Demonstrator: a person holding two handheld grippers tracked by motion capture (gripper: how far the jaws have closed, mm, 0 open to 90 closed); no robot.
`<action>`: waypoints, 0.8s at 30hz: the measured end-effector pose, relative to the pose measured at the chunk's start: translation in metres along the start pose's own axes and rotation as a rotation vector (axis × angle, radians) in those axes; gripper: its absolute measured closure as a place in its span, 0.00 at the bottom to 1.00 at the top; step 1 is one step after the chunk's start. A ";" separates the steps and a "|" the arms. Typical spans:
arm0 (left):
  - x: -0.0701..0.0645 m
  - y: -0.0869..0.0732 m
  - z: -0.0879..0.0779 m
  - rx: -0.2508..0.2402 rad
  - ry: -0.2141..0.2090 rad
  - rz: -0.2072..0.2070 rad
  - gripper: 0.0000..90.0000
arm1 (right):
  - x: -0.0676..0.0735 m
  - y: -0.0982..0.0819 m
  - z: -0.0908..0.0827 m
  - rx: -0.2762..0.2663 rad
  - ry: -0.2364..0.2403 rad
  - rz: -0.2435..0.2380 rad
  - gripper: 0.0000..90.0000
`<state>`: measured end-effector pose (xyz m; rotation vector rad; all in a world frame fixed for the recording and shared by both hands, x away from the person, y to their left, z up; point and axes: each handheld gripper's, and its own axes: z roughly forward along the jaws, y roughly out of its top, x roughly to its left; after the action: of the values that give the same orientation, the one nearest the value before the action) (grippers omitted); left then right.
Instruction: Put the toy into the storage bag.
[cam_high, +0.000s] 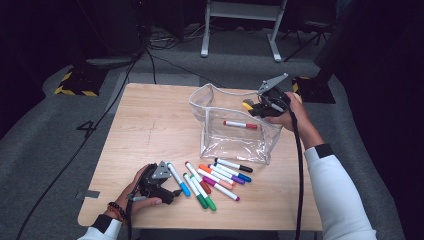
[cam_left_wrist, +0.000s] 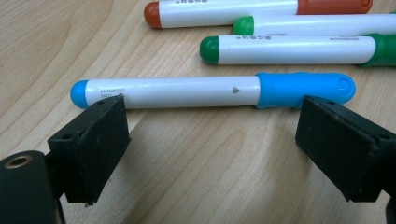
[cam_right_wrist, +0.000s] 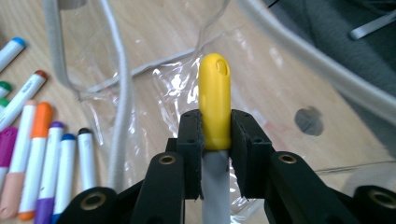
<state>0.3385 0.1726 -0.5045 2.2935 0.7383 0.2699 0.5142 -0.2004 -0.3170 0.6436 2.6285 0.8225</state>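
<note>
Right gripper (cam_high: 256, 106), jaws pinching a yellow marker (cam_right_wrist: 214, 105), hangs over the clear pouch (cam_high: 235, 142) near the counter's (cam_high: 150, 125) far edge; a red marker (cam_high: 240, 124) lies inside; left gripper (cam_left_wrist: 212, 140), jaws spread, straddles a blue marker (cam_left_wrist: 210, 91) near the front edge beside loose markers (cam_high: 220, 177).

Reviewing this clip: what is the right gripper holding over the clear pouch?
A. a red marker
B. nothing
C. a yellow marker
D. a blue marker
C. In the right gripper view, the right gripper has its jaws clamped on the yellow marker above the clear pouch; the red marker already lies inside it.
</note>
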 end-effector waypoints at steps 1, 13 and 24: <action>0.000 0.000 0.000 0.000 0.000 0.000 0.11 | 0.001 0.000 0.001 0.004 0.012 -0.002 0.83; 0.000 0.000 0.000 0.000 0.000 0.000 0.11 | 0.024 0.009 0.004 0.059 0.145 -0.060 0.82; 0.000 0.000 0.000 0.000 -0.001 0.001 0.11 | 0.022 0.006 0.001 0.030 0.089 -0.042 0.67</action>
<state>0.3385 0.1726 -0.5045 2.2943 0.7368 0.2695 0.4979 -0.1851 -0.3174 0.5702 2.7298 0.8186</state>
